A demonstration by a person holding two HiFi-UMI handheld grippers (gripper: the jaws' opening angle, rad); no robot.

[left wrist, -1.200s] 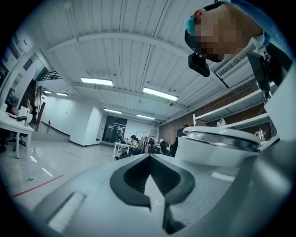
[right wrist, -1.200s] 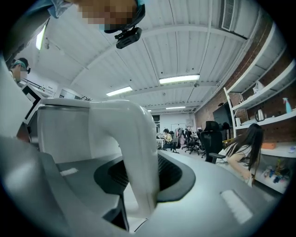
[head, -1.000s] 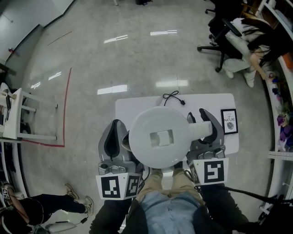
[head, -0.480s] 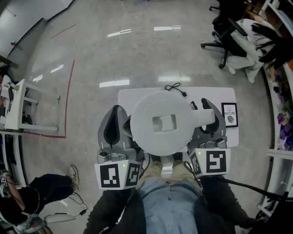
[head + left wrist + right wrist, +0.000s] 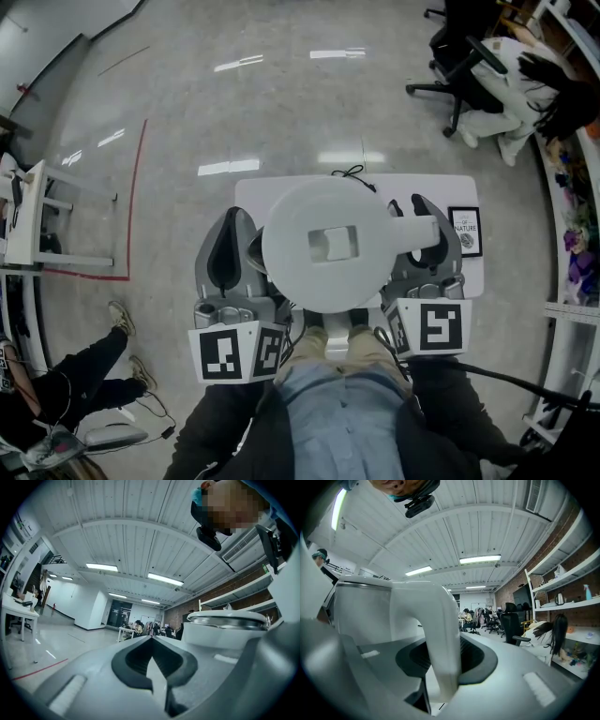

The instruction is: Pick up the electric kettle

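Not much is changed over the last second, tbh. The electric kettle [image 5: 326, 246] is still held up off the table [image 5: 248, 192], close under the head camera. In the head view its lid now reaches almost to the table's far edge, where a moment ago a strip of tabletop was still seen beyond it. So it has probably been carried a bit higher or further forward, though which one can't be told.

The grip itself is unchanged. The right claw [image 5: 412, 211] is clamped on the handle [image 5: 440, 644], with the white loop pinched between the dark pads. The left claw [image 5: 234, 253] is parked just beside the kettle body, pressed together with nothing in it. For the task, that means the pick-up looks basically done, and the load is taken by one claw only.

As for the kettle, it's seen as white and round, with a wide flat lid and a small rectangular tab [image 5: 333, 242] in the middle. The handle sticks out to the person's right. In the left gripper view a shiny band [image 5: 225, 619] is visible under the lid rim.

A black cord [image 5: 352, 175] lies at the table's far edge and a small framed card [image 5: 466, 232] sits at the right. Whatever is directly under the kettle is hidden by it.
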